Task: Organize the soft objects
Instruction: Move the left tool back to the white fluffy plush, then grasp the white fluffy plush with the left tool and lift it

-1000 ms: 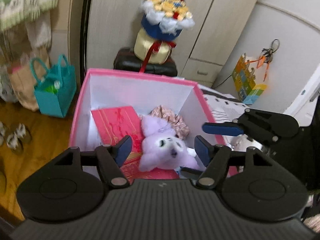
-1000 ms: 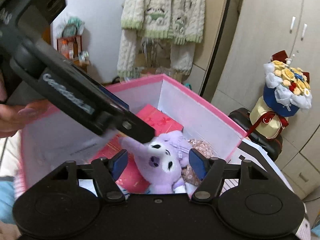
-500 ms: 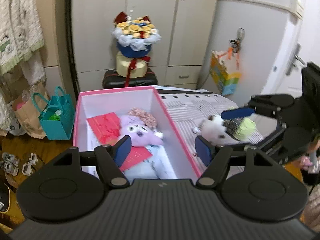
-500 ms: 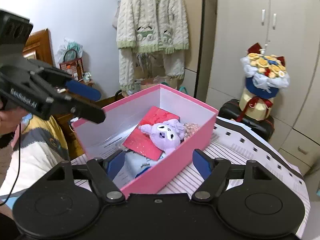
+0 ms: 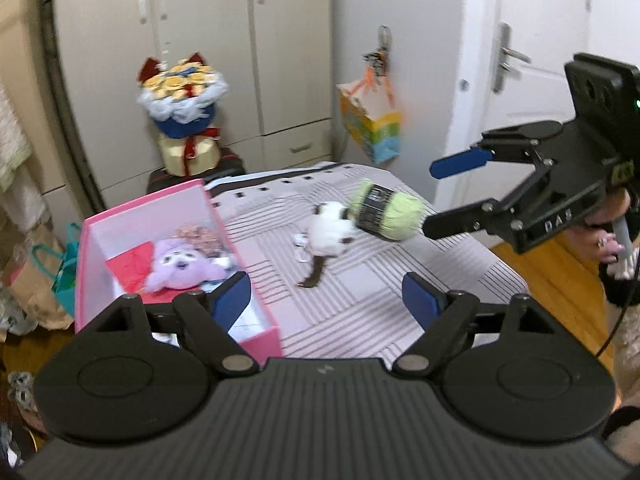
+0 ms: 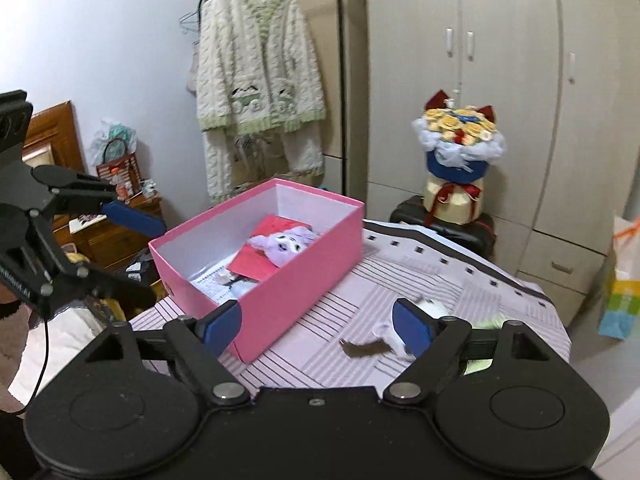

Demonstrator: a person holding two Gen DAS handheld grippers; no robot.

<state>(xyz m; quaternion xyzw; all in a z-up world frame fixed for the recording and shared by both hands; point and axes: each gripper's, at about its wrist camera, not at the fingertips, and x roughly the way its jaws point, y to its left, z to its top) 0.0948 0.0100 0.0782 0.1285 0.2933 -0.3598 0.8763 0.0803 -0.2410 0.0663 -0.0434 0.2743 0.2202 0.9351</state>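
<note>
Here, a purple plush toy point(image 5: 180, 266) lies inside the pink box point(image 5: 256, 334), on top of a red card point(image 5: 130, 266). The box sits at the left edge of the striped table point(image 5: 360, 304), in the middle left of the left wrist picture. To the right of the box, out on the table, a white and brown plush point(image 5: 328, 234) lies touching a green ball of yarn point(image 5: 386, 210). There is bare striped cloth all around them, and more between the box and the plush.

The left gripper point(image 5: 327, 300) hangs low in its own picture with its jaws apart and opening, and nothing is between them. The right gripper point(image 5: 444, 196) reaches in from the right side, just beside the yarn. Its jaws are also apart and opening, and they hold nothing. A hand point(image 5: 600, 236) holds it at the right edge.

In the right wrist picture, the box point(image 6: 304, 276) fills the middle, and the table's far edge point(image 6: 500, 276) runs along the right. Behind it stand a flower bouquet point(image 6: 458, 148) and a wardrobe point(image 6: 520, 80).
</note>
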